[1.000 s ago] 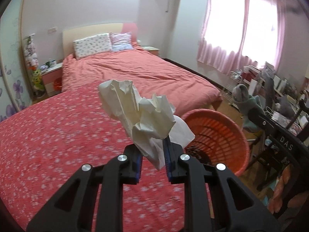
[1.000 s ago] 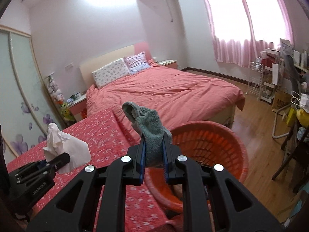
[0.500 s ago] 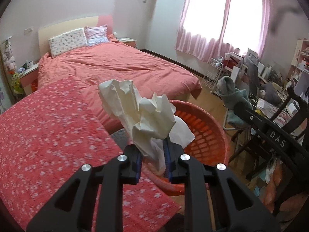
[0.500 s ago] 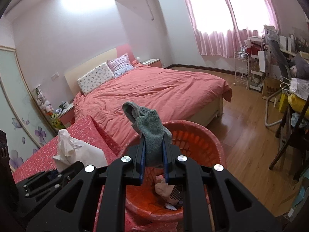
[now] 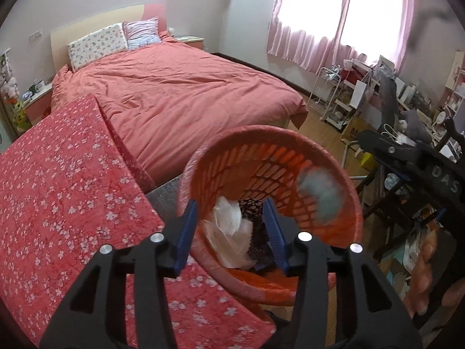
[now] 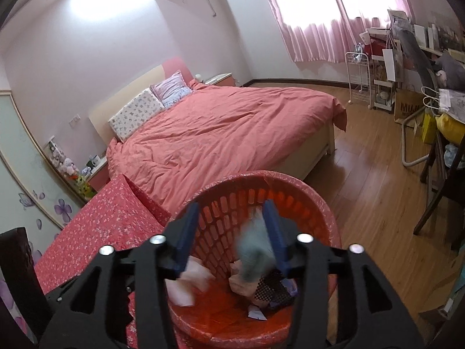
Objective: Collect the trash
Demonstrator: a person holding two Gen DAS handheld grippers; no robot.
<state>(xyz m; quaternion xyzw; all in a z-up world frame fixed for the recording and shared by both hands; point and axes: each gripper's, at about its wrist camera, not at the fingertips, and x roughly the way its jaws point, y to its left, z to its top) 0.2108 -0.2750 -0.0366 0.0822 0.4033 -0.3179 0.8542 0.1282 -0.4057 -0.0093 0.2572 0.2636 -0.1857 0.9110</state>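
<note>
An orange plastic basket (image 5: 316,157) (image 6: 296,186) stands beside the red flowered table. My left gripper (image 5: 231,229) is open above the basket; crumpled white paper (image 5: 229,226) lies inside below it. My right gripper (image 6: 232,235) is open over the basket too. A grey-green sock (image 6: 254,253) is blurred in mid-fall just under its jaws; it also shows in the left wrist view (image 5: 319,195) against the basket's far wall. More paper (image 6: 186,285) and a dark mesh item (image 6: 270,288) lie on the basket's bottom.
The table with the red flowered cloth (image 5: 58,197) lies to the left. A bed with a coral duvet (image 6: 221,125) is behind. Wooden floor (image 6: 372,174), a chair (image 6: 438,192) and cluttered shelves (image 6: 386,67) are on the right.
Both grippers moved over the basket and opened. The white paper dropped into the basket and the sock left the right gripper and is falling.
</note>
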